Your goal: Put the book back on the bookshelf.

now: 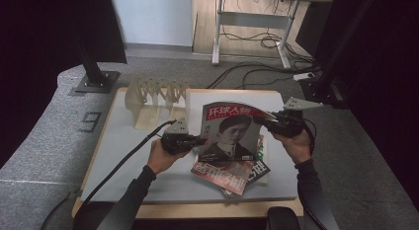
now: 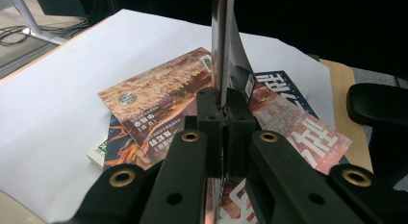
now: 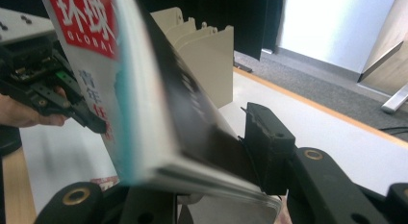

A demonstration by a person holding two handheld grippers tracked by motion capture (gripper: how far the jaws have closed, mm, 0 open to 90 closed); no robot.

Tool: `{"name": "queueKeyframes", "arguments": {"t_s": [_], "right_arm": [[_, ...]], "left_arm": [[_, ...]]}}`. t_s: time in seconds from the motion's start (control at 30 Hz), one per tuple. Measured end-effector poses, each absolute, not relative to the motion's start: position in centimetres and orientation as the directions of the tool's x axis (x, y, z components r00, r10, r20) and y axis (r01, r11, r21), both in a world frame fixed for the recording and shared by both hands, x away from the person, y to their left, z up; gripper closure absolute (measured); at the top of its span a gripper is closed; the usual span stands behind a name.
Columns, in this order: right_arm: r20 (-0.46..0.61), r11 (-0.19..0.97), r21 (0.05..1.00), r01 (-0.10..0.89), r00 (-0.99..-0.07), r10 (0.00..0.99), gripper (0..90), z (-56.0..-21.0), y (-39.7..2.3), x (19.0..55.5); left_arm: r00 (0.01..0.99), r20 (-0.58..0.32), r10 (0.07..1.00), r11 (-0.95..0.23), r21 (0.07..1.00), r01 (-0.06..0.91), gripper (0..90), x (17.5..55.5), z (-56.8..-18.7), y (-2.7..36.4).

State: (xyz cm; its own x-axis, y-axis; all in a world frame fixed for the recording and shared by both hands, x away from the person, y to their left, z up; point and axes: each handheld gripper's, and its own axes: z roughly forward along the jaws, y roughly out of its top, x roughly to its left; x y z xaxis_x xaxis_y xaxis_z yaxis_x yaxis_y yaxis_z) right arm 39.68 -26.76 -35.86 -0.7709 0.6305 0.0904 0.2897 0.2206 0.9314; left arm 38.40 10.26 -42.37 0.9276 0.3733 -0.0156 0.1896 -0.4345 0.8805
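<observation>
From the high view, a magazine (image 1: 232, 134) with a red title and a portrait cover stands upright over the middle of the white table (image 1: 123, 161), held from both sides. The left gripper (image 1: 200, 139) clamps its left edge low down; the right gripper (image 1: 262, 119) meets its upper right corner. Beneath it lies a stack of magazines (image 1: 232, 174), fanned out at the near edge. A beige file rack (image 1: 155, 99) stands at the far left of the table, well apart from the lifted copy. Beyond the table, a desk frame (image 1: 247, 27) and loose cables (image 1: 257, 74) sit on the carpet.

In the left gripper view, the jaws are pressed tight on the magazine's thin edge (image 2: 220, 51), which rises straight up between them. The stack (image 2: 159, 104) lies flat just behind, and a black chair part (image 2: 377, 106) sits at the right.

In the right gripper view, the magazine (image 3: 144, 89) slants across between the jaws; one pad (image 3: 267, 137) stands beside its dark back, and whether it presses I cannot tell. The left gripper (image 3: 91, 120) bites the cover at the left. The rack (image 3: 207, 56) stands behind.
</observation>
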Motion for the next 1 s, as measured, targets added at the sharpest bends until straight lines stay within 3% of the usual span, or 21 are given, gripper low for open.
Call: {"name": "queueKeyframes", "arguments": {"t_s": [0.33, 0.67, 0.83, 1.0], "right_arm": [[0.124, 0.212, 0.924, 0.318, -0.773, 0.623, 66.8, -37.9, -26.9, 39.8], [0.039, 0.249, 0.935, 0.254, -0.769, 0.638, 85.4, -36.6, -26.2, 39.1], [0.024, 0.246, 0.939, 0.239, -0.76, 0.649, 85.5, -36.0, -25.8, 39.1], [0.044, 0.228, 0.943, 0.244, -0.769, 0.638, 85.0, -36.7, -26.1, 39.1]], "left_arm": [[0.929, -0.019, 0.369, -0.434, 0.881, 0.19, 87.7, 38.4, -42.4, 10.3], [0.915, -0.005, 0.403, -0.407, 0.895, 0.184, 87.7, 38.5, -42.2, 10.2], [0.905, 0.055, 0.423, -0.417, 0.898, 0.141, 87.7, 38.3, -42.1, 10.0], [0.906, 0.043, 0.42, -0.412, 0.899, 0.149, 87.4, 38.2, -42.5, 10.2]]}}
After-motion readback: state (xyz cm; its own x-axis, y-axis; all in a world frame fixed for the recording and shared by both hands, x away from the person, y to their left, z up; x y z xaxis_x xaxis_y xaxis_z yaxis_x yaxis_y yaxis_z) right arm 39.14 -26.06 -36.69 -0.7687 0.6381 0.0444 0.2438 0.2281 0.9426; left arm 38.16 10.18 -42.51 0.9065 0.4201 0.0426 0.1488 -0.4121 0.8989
